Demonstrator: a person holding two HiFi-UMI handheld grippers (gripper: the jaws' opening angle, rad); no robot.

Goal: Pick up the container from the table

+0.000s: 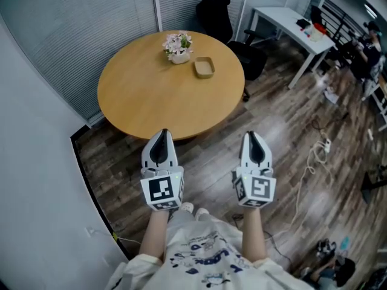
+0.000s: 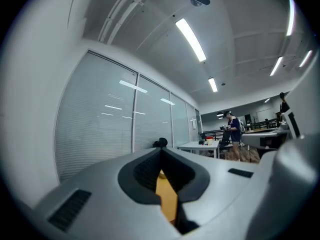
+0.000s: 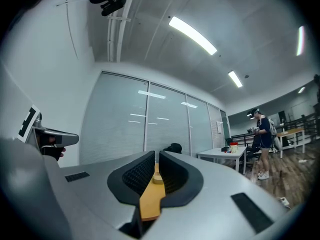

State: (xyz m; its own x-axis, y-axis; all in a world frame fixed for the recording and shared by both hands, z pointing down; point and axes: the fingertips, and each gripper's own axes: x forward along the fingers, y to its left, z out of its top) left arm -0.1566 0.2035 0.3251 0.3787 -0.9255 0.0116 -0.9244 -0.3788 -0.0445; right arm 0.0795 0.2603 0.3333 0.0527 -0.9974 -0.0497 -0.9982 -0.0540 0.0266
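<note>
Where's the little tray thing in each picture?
Head view: the container sits on the far side of the round table, beside the flowers.
Left gripper view: can't make it out; only a table strip shows.
Right gripper view: container, tiny, far off through the jaw gap.
Shared landmark: the round table.

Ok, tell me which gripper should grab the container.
Right. The right gripper points straight at the container, seen between its jaws; the flower pot stands on the container's left, toward the left gripper.
</note>
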